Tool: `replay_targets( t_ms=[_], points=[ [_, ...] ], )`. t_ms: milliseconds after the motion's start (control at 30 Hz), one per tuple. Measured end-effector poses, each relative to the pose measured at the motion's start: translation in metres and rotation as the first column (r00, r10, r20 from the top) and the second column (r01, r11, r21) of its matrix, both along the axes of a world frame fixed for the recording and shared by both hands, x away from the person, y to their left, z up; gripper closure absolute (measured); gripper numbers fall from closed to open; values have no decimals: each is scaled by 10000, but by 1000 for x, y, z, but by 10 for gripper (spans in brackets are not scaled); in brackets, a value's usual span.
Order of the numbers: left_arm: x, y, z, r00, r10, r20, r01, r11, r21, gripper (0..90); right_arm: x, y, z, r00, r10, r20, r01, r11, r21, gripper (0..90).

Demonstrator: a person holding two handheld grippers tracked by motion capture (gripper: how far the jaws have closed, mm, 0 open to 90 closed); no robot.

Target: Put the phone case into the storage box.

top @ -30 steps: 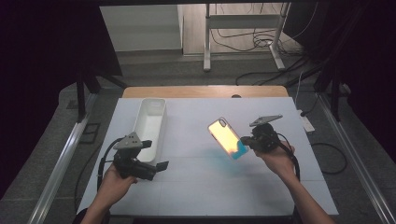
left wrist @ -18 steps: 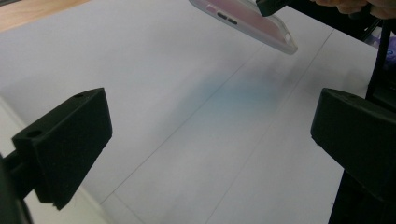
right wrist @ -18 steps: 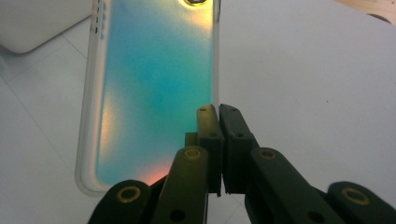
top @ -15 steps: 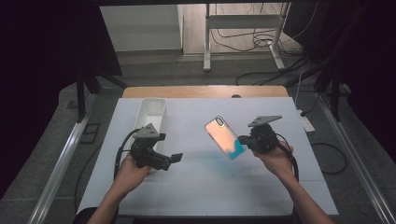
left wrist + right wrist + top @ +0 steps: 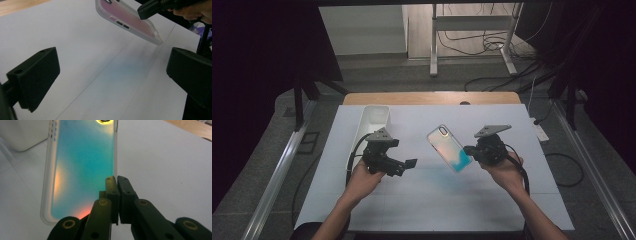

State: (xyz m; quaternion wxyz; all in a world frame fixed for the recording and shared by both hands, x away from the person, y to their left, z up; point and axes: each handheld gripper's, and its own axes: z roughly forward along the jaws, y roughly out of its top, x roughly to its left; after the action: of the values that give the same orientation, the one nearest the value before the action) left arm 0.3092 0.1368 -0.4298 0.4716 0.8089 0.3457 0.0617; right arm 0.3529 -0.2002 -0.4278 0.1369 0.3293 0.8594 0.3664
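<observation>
1. The near half of the white table (image 5: 432,205) is bare between the two forearms; its front edge runs along the bottom of the high view, with dark floor beyond each side edge
2. The left gripper (image 5: 406,166) hovers over the left middle of the sheet, jaws spread wide with nothing between them; in the left gripper view open white surface lies between its two black pads (image 5: 37,75)
3. The right gripper (image 5: 469,150) has its jaws pressed together on the lower right edge of the phone case (image 5: 450,148), pinching its rim; in the right gripper view the closed fingertips (image 5: 117,182) meet on that edge
4. The phone case is lifted clear of the table and tilted, camera cut-out toward the far side, in the centre between the grippers and apart from the left one
5. A white bin (image 5: 373,116) stands behind the left gripper at the far left, well apart from the phone case
6. Beyond lie the wooden far edge (image 5: 432,98), a metal stand (image 5: 434,45) and floor cables (image 5: 492,80)
</observation>
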Motion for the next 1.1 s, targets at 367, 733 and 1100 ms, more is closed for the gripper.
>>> replay_targets(
  t_ms=[367,733,1100],
  points=[
    [-1,-8,-5,9997,-188,-175,180,9989,-434,0,-5,7,1,9995,245,173,-245,9997,-5,880],
    [2,-9,-7,9975,-133,-689,76,9967,-811,0,-14,19,2,9974,609,380,-610,9981,22,880],
    [8,-9,-12,9912,-109,-1320,-46,9931,-1168,1,-23,33,2,9933,983,614,-985,9951,-8,880]
  ],
)
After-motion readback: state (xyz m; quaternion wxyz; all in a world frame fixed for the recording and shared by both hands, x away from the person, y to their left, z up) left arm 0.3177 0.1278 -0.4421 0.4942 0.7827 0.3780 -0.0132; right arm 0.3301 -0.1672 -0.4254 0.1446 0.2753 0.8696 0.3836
